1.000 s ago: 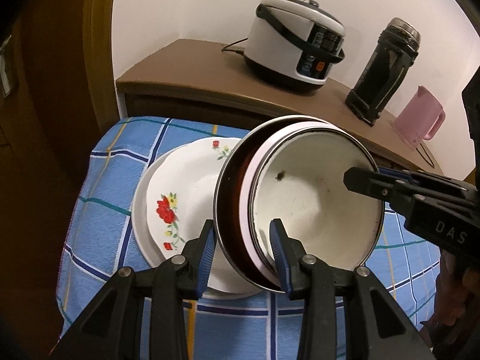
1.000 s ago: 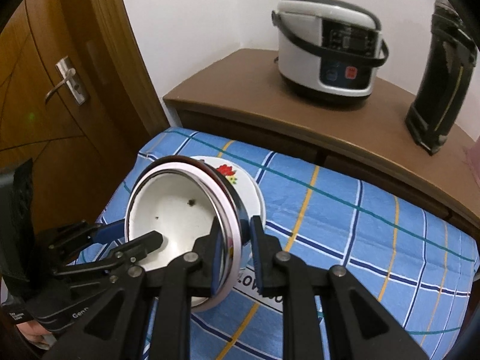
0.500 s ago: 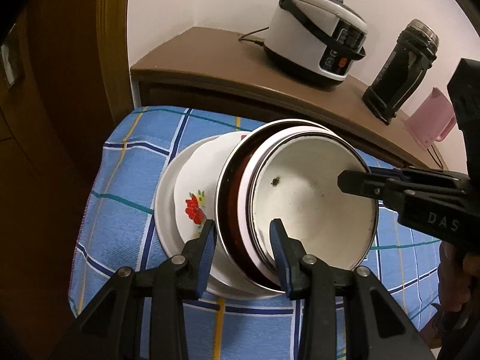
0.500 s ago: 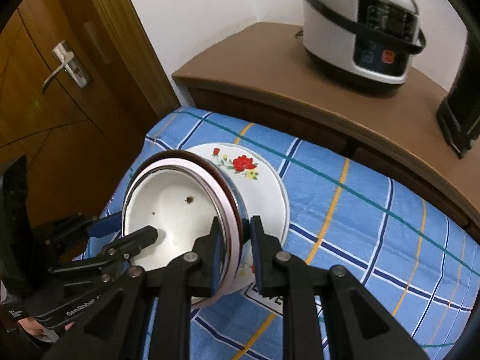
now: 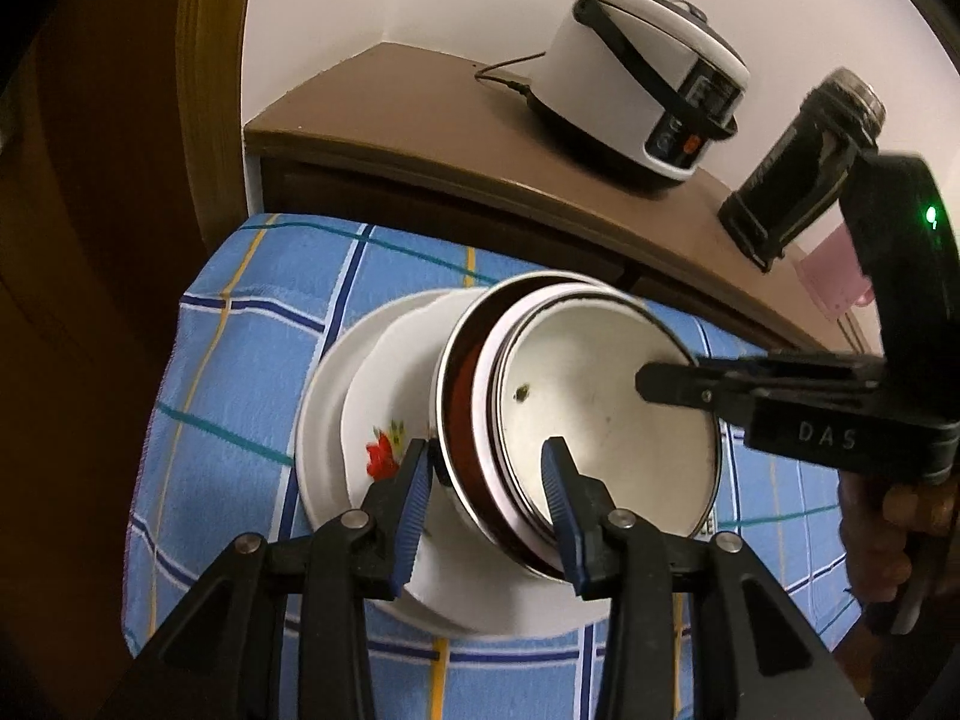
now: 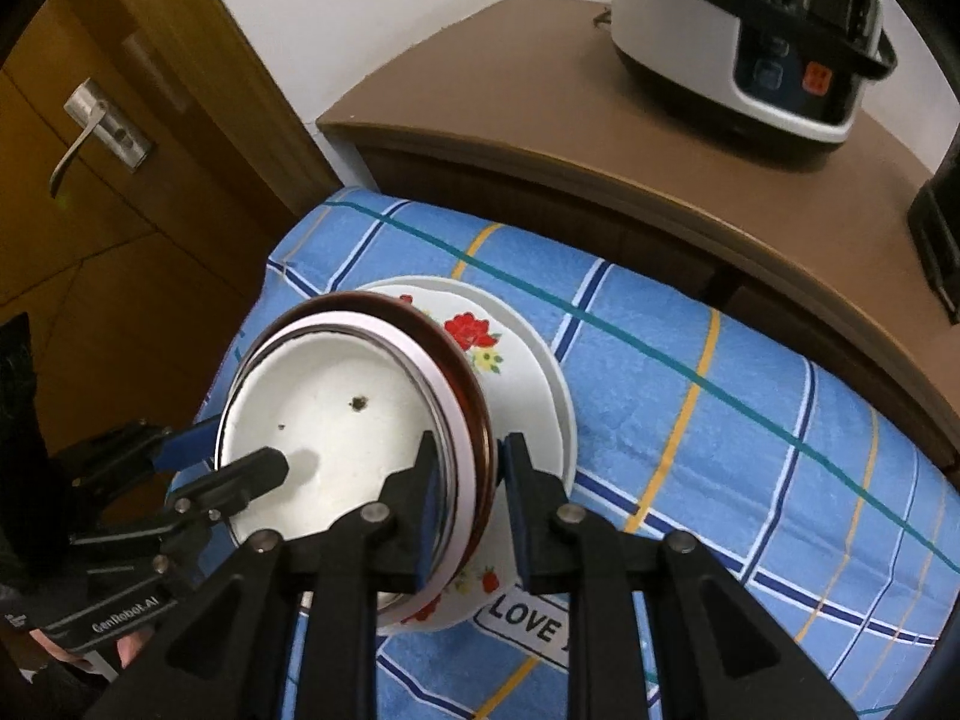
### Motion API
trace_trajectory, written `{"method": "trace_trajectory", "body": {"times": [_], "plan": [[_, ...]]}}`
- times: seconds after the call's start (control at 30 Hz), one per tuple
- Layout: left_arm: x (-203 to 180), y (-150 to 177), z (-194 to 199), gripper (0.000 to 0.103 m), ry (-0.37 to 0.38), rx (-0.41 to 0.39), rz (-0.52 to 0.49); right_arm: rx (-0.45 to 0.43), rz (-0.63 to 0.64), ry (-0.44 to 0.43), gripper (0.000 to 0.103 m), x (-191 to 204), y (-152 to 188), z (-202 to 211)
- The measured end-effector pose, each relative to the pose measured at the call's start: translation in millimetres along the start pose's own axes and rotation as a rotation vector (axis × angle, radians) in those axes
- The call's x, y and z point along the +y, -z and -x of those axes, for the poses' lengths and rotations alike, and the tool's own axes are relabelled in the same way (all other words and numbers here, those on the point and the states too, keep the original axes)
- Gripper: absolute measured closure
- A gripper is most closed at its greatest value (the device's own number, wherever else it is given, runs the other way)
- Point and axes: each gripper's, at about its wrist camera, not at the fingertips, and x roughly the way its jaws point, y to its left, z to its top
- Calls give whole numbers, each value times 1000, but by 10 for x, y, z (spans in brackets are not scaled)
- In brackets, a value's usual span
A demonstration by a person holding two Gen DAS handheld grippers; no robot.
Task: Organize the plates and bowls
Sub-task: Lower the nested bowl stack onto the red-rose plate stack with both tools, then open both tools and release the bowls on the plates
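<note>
A nested stack of bowls (image 5: 600, 420), white enamel inside a pink one and a brown-rimmed one, tilts over white flowered plates (image 5: 360, 396) on a blue checked cloth (image 5: 252, 312). My left gripper (image 5: 489, 480) is shut on the stack's near rim, one pad inside the white bowl and one outside. In the right wrist view the stack of bowls (image 6: 336, 420) covers most of the plates (image 6: 528, 372). My right gripper (image 6: 471, 480) straddles the opposite rim. Its jaws are opening, and the outer pad stands a little off the brown rim.
A brown cabinet (image 5: 420, 102) behind the cloth carries a rice cooker (image 5: 648, 78), a black flask (image 5: 798, 162) and a pink jug (image 5: 828, 276). A wooden door with a lever handle (image 6: 90, 132) stands at the left. A hand (image 5: 888, 540) holds the right gripper.
Both grippers have carried the bowl stack down over the flowered plates, hiding more of them. The right gripper's jaws have widened slightly around the rim.
</note>
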Motion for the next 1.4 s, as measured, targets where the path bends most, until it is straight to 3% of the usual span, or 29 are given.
{"method": "trace_trajectory", "body": {"times": [0.4, 0.63, 0.87, 1.0, 1.1, 1.17, 1.27, 1.37, 1.4], "plan": [[136, 15, -226, 60, 22, 21, 29, 13, 31, -46, 81, 84, -8, -66], [-27, 114, -201, 60, -68, -58, -59, -67, 45, 9, 83, 145, 82, -18], [-92, 142, -129, 59, -127, -117, -110, -124, 25, 5, 80, 107, 137, 79], [-143, 148, -25, 41, -130, -159, -125, -151, 27, 16, 78, 105, 200, 136], [-170, 152, 53, 40, -161, -183, -134, -171, 20, 18, 77, 94, 255, 192], [-199, 174, 124, 40, -185, -204, -140, -211, 23, 41, 73, 98, 328, 297], [-274, 227, 276, 40, -201, -258, -154, -353, 11, 109, 72, 119, 543, 616], [-413, 311, 470, 38, -206, -339, -186, -508, 21, 180, 52, 186, 796, 950], [-468, 340, 535, 33, -207, -361, -197, -576, 22, 212, 42, 213, 926, 1097]]}}
